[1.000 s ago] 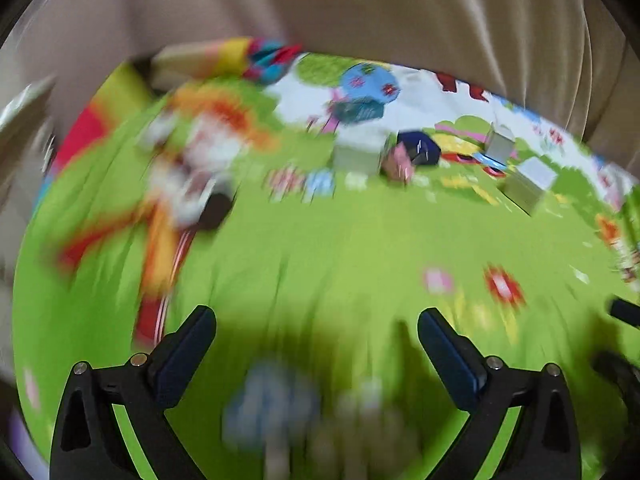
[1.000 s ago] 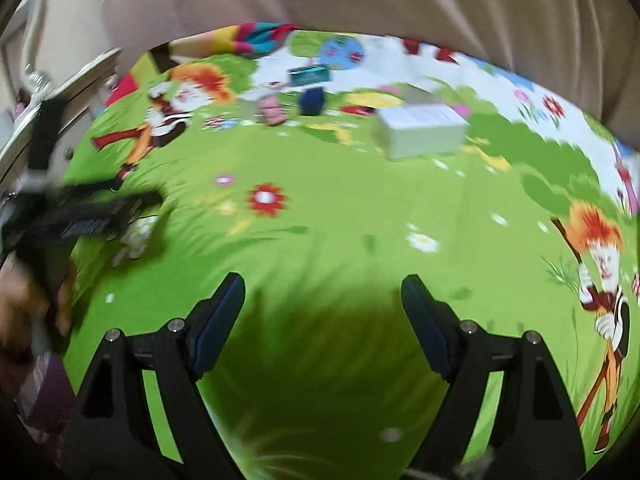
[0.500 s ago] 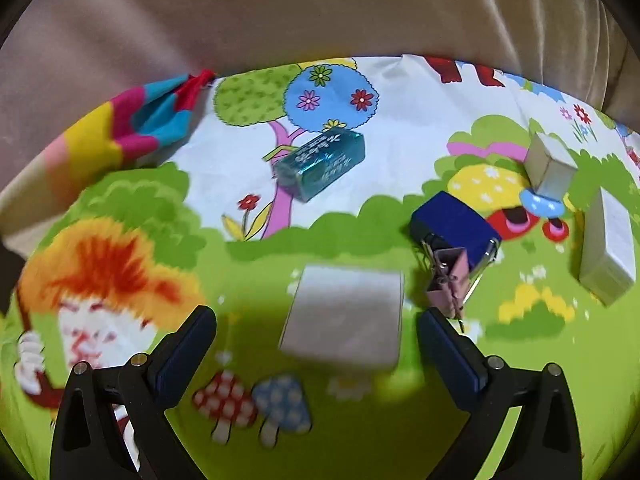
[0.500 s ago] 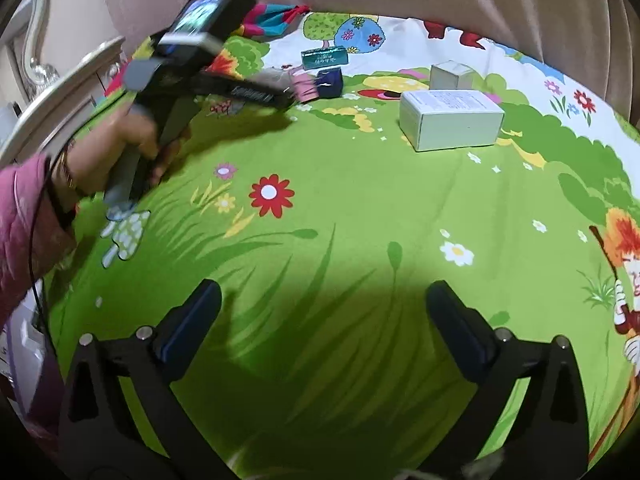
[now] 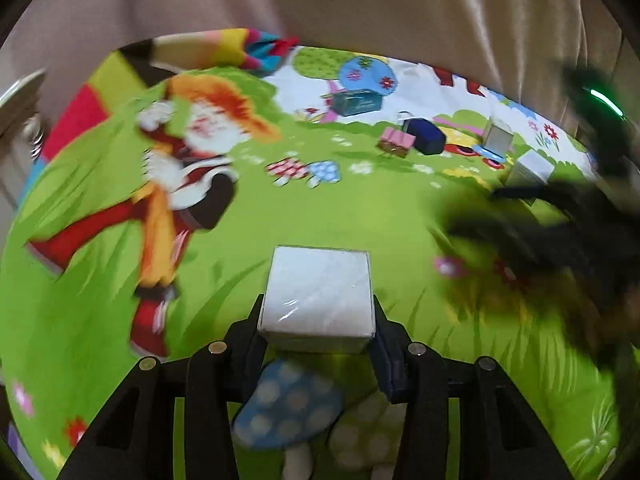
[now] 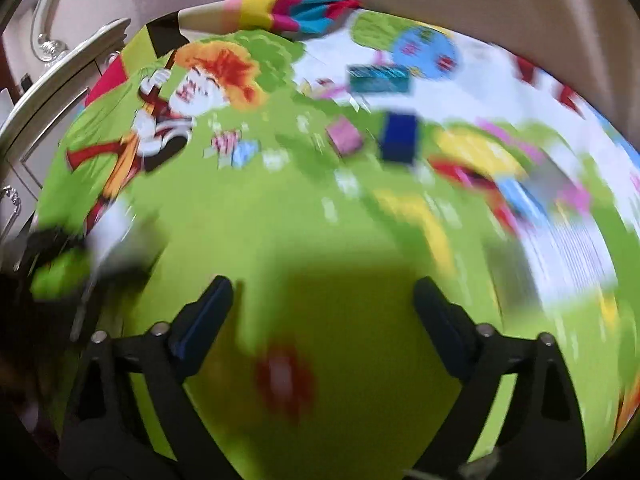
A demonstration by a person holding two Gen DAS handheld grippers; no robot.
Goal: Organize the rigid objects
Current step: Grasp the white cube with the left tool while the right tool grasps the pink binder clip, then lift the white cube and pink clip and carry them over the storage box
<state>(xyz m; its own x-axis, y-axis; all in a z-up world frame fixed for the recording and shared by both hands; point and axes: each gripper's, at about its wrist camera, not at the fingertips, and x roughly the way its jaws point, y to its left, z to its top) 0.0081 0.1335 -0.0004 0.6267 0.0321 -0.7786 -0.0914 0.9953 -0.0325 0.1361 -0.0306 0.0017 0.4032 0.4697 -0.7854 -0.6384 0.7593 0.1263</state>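
My left gripper [image 5: 316, 332] is shut on a white box [image 5: 318, 294] and holds it over the green cartoon mat [image 5: 100, 320]. Far back on the mat lie a teal box [image 5: 356, 102], a pink binder clip [image 5: 396, 142], a dark blue box [image 5: 426, 136] and two small white boxes [image 5: 498, 134] [image 5: 534, 168]. My right gripper [image 6: 322, 300] is open and empty above the mat [image 6: 340, 240]; its view is blurred. The teal box [image 6: 380, 78], pink clip [image 6: 344, 140] and dark blue box [image 6: 400, 142] show there too.
The right gripper appears as a dark blur [image 5: 560, 232] at the right of the left wrist view. A beige curtain [image 5: 320, 0] hangs behind the mat. Silver-trimmed furniture [image 6: 52, 76] stands at the left. The left gripper is a dark blur [image 6: 60, 264] at the lower left.
My left gripper closed on the white box and pulled back with it toward the near side of the mat. My right gripper swung toward the far objects, still open.
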